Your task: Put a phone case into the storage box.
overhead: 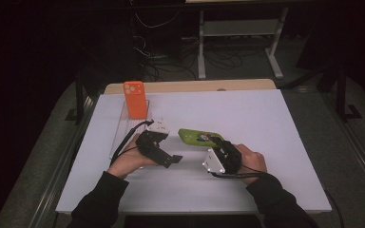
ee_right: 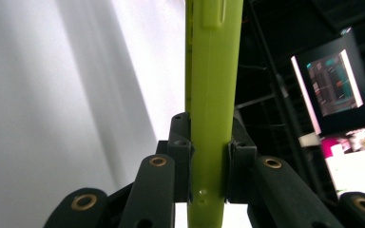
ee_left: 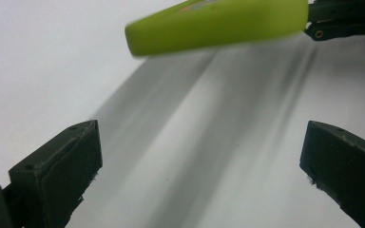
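- Lime-green phone case (overhead: 200,137) is off the white table (overhead: 266,123), clamped by one end in the right gripper (overhead: 221,148); jaws pinch both faces, seen edge-on in the right gripper view (ee_right: 212,95).
- Left gripper (overhead: 164,159) is spread wide w/ nothing between its jaws; its view shows the case's free end (ee_left: 218,23) ahead & above, apart from it.
- Likely step: hand-over or two-handed hold. Bring the left jaws square to the free end, close on the flat faces, not the rim.
- Keep the right grip firm till the left bites.
- Orange phone case (overhead: 134,99) stands upright in a clear stand (overhead: 123,124) at the far left; probable destination, so approach vertical.
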A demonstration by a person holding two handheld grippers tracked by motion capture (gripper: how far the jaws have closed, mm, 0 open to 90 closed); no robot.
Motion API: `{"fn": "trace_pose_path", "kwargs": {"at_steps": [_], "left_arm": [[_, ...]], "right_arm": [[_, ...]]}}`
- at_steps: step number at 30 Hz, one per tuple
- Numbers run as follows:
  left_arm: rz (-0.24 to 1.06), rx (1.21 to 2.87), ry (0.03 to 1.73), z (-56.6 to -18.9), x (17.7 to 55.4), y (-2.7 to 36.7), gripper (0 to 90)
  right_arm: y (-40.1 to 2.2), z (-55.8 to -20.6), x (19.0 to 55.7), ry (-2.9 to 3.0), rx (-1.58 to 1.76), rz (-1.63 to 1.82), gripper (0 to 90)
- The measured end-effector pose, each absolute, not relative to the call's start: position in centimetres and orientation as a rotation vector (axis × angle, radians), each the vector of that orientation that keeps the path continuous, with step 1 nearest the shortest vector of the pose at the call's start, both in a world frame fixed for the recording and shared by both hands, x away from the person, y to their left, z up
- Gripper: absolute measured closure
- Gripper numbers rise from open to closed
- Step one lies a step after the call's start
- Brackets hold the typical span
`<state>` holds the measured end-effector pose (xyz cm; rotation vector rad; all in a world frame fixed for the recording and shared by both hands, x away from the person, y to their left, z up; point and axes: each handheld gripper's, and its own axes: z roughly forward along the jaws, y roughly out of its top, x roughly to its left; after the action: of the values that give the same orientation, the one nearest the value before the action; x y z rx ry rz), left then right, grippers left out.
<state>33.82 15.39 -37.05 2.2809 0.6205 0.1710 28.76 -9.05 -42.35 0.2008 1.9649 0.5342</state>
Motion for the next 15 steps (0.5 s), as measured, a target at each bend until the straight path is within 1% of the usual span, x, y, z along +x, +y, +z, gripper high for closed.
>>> {"fn": "trace_pose_path", "kwargs": {"at_steps": [4, 5, 6, 15], "left_arm": [[0.185, 2.290, 0.605, -37.1, 33.9, 15.5, 0.0], [0.183, 2.275, 0.620, -37.1, 33.9, 15.4, 0.0], [0.186, 2.306, 0.602, -37.0, 34.0, 15.5, 0.0], [0.172, 2.266, 0.645, -37.0, 34.1, 15.7, 0.0]], "right_arm": [[-9.5, -42.0, 29.2, 2.003, 0.253, 0.568, 75.2], [-9.5, -41.9, 29.1, 2.023, 0.316, 0.609, 75.2], [-9.6, -41.9, 29.2, 2.037, 0.348, 0.631, 75.2], [-10.7, -41.2, 30.1, 2.101, 0.612, 0.828, 75.2]]}}
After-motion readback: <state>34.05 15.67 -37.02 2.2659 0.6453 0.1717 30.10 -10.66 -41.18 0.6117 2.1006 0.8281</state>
